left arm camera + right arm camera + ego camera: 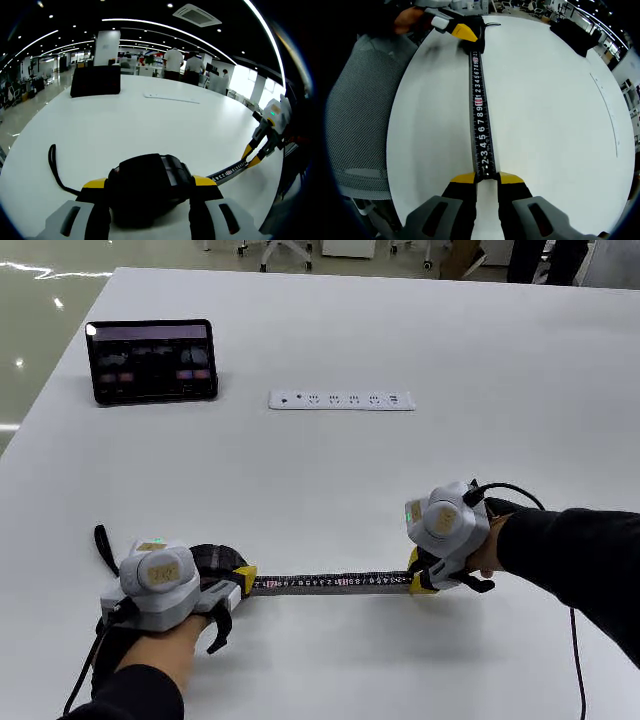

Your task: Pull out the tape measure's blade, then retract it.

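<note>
The black tape measure case (149, 186) lies on the white table (330, 470), and my left gripper (150, 183) is shut on it between its yellow-tipped fingers. In the head view the case (215, 562) sits at the lower left with the left gripper (235, 583) around it. The black blade (330, 583) with white numbers runs right to my right gripper (418, 577), which is shut on its end. In the right gripper view the blade (480, 115) stretches from my right gripper (486, 177) up to the case (475, 31). A black wrist strap (54, 165) trails left of the case.
A dark tablet (152, 360) stands at the back left of the table and a white power strip (342, 400) lies behind the blade. A black cable (575, 650) trails off the right arm. Several people stand beyond the table (181, 62).
</note>
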Demonstrator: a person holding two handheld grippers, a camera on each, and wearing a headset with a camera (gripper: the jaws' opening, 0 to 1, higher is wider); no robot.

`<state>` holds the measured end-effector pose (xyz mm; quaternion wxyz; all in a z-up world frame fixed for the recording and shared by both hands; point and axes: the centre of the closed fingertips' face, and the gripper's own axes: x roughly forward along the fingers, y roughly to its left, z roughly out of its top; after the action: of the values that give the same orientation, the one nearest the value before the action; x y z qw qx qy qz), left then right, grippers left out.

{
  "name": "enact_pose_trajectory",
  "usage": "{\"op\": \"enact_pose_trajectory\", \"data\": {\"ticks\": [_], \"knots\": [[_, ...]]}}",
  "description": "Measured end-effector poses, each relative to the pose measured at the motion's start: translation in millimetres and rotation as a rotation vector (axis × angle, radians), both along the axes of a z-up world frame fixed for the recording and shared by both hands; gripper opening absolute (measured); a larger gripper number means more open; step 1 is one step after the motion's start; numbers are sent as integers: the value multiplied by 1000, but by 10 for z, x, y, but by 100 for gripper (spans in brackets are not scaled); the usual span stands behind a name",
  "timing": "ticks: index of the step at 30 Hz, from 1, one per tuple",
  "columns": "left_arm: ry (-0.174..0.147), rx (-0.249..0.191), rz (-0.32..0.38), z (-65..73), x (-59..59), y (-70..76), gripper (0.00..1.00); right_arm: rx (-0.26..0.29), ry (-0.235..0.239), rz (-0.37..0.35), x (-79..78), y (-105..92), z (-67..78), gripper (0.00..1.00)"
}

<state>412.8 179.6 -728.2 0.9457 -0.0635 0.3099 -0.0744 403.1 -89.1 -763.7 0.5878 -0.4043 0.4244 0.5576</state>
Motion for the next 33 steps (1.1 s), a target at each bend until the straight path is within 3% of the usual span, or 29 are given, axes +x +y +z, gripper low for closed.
{"op": "enact_pose_trajectory", "data": {"ticks": [11,33], "knots": [[3,-3,-1,-6,12,1,60,6,-12,19,-9,60,5,11],[6,-8,-1,-7,13,-4,60,20,-11,-14,2,176,8,11]]}}
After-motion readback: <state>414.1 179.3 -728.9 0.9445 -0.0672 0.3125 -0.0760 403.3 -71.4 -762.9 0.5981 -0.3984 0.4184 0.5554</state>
